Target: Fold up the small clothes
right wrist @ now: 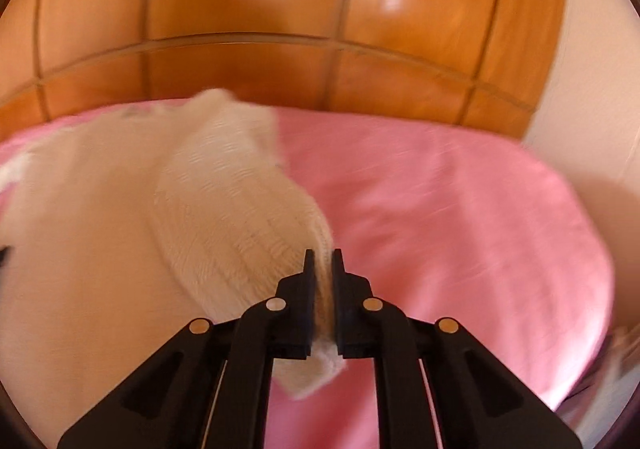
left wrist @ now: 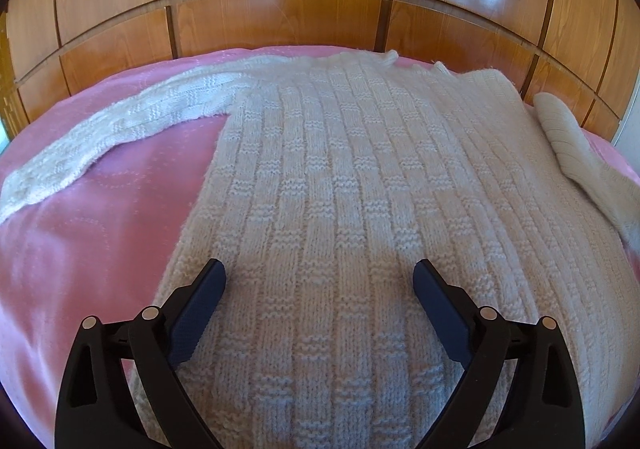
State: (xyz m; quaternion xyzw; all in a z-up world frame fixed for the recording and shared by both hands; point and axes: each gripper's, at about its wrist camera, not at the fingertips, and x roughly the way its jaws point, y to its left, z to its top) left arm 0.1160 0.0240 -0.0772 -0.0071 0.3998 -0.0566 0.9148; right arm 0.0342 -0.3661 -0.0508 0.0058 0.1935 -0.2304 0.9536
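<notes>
Below the left gripper (left wrist: 319, 281), jaws spread and empty, a cream knit sweater (left wrist: 340, 189) lies flat on the pink bedspread (left wrist: 100, 249). Right view: right gripper (right wrist: 323, 269) pinches the sleeve cuff (right wrist: 320, 365); unanchored, the body may drag askew.

A bed covered by a pink bedspread (left wrist: 100, 233) is seen; a cream knitted sweater (left wrist: 340, 177) is spread flat upon it, one sleeve extended.
</notes>
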